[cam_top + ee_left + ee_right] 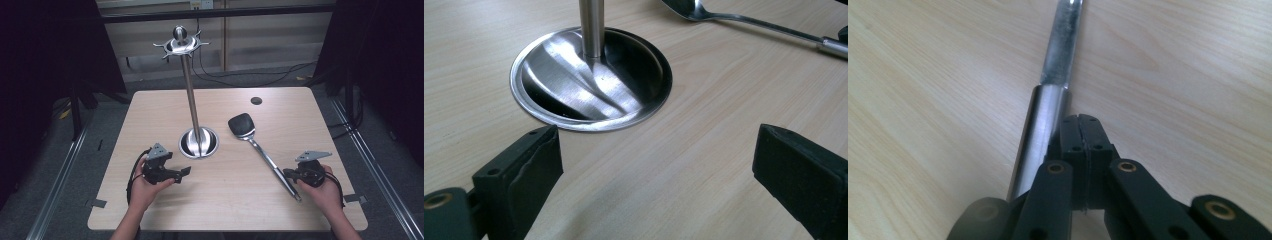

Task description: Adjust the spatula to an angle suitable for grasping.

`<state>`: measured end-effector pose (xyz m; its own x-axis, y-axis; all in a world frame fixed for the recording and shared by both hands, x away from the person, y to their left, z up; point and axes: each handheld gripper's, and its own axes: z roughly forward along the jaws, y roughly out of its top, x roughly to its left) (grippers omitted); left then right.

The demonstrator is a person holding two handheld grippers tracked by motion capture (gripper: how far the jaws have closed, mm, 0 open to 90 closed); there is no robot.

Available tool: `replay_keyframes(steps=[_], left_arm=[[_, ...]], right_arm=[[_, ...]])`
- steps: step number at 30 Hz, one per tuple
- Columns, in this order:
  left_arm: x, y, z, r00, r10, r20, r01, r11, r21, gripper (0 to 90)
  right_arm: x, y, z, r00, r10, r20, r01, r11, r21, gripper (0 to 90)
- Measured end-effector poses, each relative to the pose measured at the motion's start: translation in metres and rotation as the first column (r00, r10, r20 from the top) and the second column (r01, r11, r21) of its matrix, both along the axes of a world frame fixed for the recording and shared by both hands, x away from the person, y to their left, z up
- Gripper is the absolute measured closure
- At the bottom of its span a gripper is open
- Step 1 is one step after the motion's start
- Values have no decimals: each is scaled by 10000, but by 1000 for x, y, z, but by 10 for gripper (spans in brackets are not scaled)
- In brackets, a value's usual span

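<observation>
The spatula [262, 152] is seen lying flat on the table [150, 107], its long axis running diagonally from the black blade near the stand's base [199, 143] down to the handle end [1040, 145] by the right gripper [289, 173]. That gripper's jaws are pressed together, empty, just beside the handle's right side, not around it. The left gripper [184, 172] is held with jaws spread, near the base, well apart from the spatula, so the right hand is judged nearer.
</observation>
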<state>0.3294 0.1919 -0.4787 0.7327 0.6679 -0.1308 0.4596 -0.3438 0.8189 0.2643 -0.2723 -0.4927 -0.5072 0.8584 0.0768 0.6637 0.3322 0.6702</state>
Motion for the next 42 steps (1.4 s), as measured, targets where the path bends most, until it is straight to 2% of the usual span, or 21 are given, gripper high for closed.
replay_keyframes(steps=[4, 12, 17, 18, 23, 24, 27, 30, 34, 42], left_arm=[[0, -1, 1, 10000, -65, -12, 65, 9999, -115, 60], [1, 0, -1, 9999, -124, -89, 123, 9999, -73, 62], [0, -1, 0, 9999, -112, -66, 111, 9997, -228, 65], [0, 0, 1, 9998, -200, -46, 200, 9998, -39, 65], [0, -1, -1, 9997, -211, -138, 207, 9994, -270, 68], [0, -1, -1, 9996, -255, -91, 255, 9997, -69, 70], [2, -3, -2, 9995, -208, -230, 201, 9994, -296, 70], [4, -5, -3, 9994, -281, -207, 276, 9993, -238, 70], [2, -6, -5, 9993, -271, -257, 268, 9996, -102, 70], [1, -7, -6, 9991, -319, -294, 317, 9995, -70, 71]], right_arm=[[0, 4, 1, 9999, 69, 81, -69, 10000, -42, 900], [1, 13, -4, 9997, 249, 72, -247, 9994, -225, 900], [1, 19, -4, 9993, 357, 58, -356, 9991, -219, 900], [1, 20, -4, 9990, 450, 66, -448, 9986, -276, 900], [2, 30, -3, 9972, 744, 46, -742, 9967, -314, 900], [2, 32, -3, 9966, 820, -2, -820, 9962, -281, 900], [3, 38, -3, 9951, 984, -28, -984, 9947, -288, 900], [3, 43, -3, 9936, 1127, -57, -1127, 9934, -199, 900], [3, 49, -3, 9922, 1246, -54, -1248, 9917, -321, 900], [2, 61, -2, 9883, 1527, -50, -1528, 9877, -331, 900]])
